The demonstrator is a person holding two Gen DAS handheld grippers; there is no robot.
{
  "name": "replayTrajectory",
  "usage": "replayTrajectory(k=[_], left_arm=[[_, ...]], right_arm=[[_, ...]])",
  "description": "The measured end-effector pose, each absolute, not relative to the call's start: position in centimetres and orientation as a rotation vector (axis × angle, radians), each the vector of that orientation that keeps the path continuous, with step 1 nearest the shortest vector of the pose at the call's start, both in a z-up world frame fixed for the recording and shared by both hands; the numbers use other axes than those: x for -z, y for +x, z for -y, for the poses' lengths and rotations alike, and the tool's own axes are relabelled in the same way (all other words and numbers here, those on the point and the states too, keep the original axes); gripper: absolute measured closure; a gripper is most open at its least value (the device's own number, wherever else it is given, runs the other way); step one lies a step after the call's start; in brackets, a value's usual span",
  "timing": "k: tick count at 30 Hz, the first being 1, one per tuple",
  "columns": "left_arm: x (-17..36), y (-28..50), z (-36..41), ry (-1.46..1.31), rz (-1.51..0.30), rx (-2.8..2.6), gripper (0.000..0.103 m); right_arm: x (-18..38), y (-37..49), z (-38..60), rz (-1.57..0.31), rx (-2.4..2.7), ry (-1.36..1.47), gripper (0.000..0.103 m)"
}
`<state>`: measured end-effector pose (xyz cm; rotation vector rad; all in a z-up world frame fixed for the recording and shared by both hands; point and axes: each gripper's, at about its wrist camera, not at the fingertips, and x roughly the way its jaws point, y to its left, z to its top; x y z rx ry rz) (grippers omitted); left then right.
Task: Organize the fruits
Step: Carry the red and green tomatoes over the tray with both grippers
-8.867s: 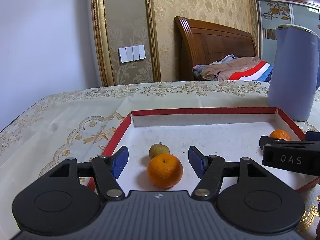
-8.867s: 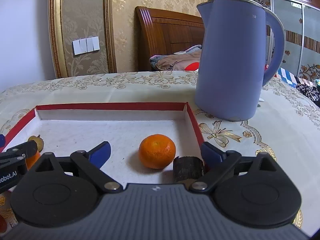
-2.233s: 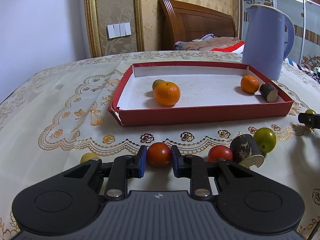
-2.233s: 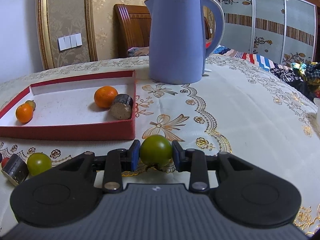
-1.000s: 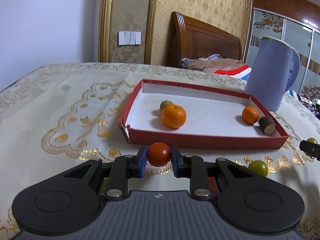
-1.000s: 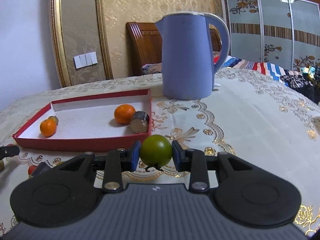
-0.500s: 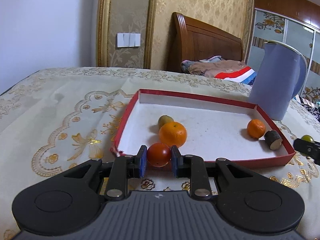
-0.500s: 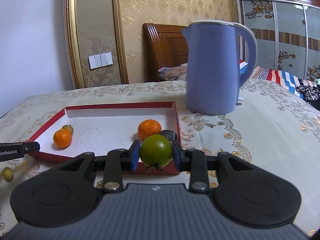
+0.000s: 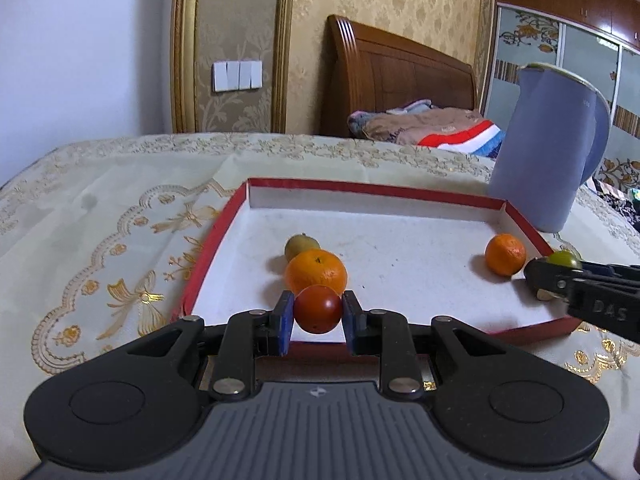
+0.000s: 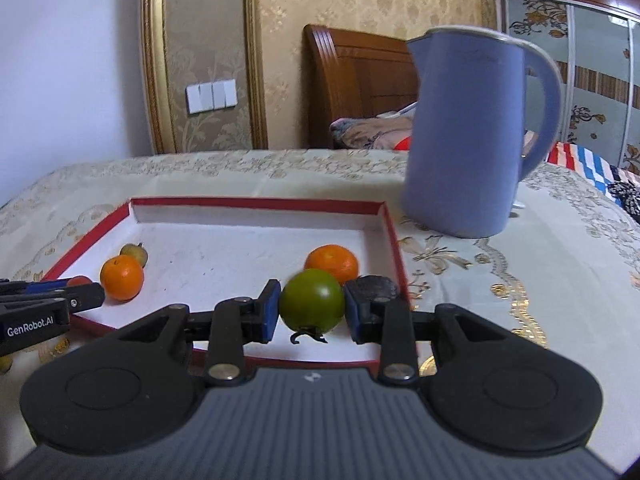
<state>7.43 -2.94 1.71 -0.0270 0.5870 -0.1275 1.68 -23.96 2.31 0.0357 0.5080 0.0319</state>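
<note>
My left gripper (image 9: pixel 316 316) is shut on a red tomato (image 9: pixel 318 309), held over the near edge of the red-rimmed tray (image 9: pixel 360 189). Just beyond it in the tray lie an orange (image 9: pixel 316 272) and a small yellow-green fruit (image 9: pixel 301 245). My right gripper (image 10: pixel 311 314) is shut on a green tomato (image 10: pixel 312 300) above the tray's near right corner (image 10: pixel 394 240). Behind it sit a second orange (image 10: pixel 332 262) and a dark brown fruit piece (image 10: pixel 376 286). The right gripper's tip with the green tomato (image 9: pixel 564 258) shows at the right of the left wrist view.
A tall blue kettle (image 10: pixel 476 132) stands on the embroidered tablecloth (image 9: pixel 100 216) right of the tray. The left gripper's tip (image 10: pixel 80 294) reaches in at the tray's left side in the right wrist view. A small yellowish fruit (image 10: pixel 4 365) lies on the cloth at the far left.
Both grippers have carried their tomatoes forward from in front of the tray to over its near edge. The tray and kettle now look closer in both views.
</note>
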Motion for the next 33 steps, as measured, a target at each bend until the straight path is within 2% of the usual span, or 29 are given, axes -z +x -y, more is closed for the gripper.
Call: replayTrajectory(k=[18,33], left_arm=[[-0.5,9.8,3.9,0.035,-0.618,0.048,0.078],[0.2,13.1,4.3,0.063,-0.624,-0.010,0.078]], right_arm=[[0.1,4.8,22.4,-0.623,-0.026,-0.017,0.072],[0.3,8.0,21.3,-0.600,0.032,-0.042,0.072]])
